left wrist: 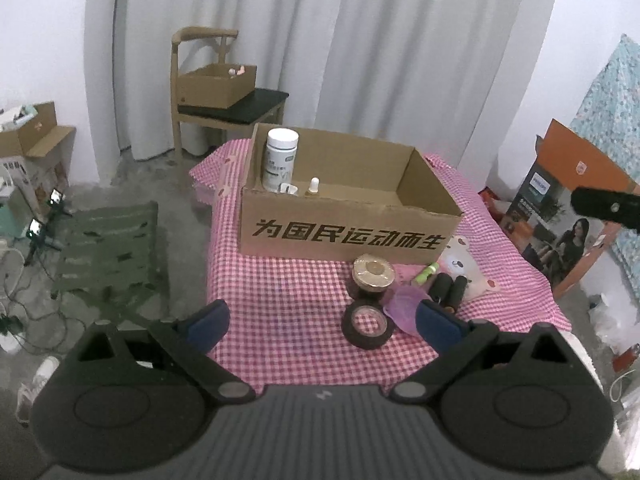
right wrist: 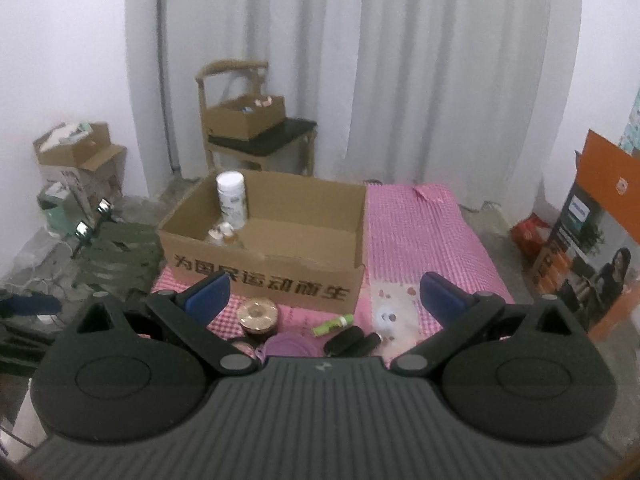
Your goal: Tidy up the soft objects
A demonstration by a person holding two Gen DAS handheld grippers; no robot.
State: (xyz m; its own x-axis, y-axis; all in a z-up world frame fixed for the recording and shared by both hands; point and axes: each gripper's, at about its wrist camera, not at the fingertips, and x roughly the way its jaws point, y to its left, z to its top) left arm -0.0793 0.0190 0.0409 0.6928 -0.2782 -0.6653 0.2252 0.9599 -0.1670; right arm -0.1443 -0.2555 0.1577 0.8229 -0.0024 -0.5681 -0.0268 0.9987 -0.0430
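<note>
Cardboard box (left wrist: 348, 216) sits mid-table (left wrist: 280, 344), bottle (left wrist: 281, 160) in its left corner; left gripper (left wrist: 322, 322) and right gripper (right wrist: 324, 296) hover wide open, empty.

Sitting inside the one cardboard box (left wrist: 348, 232) are one white bottle (left wrist: 281, 160) and one dropper bottle (left wrist: 313, 187); lying outside are two black cylinders (left wrist: 448, 286) (side by side), one tape roll (left wrist: 367, 326), one green tube (left wrist: 425, 274).

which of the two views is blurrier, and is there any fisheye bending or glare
Right wrist view is softer: the print on the cardboard box smears, while the left wrist view shows it crisp. Both bend the curtain toward the edges, with dark corners. Lighting is flat and dim; no glare, only faint shadows on the checked cloth.
</note>
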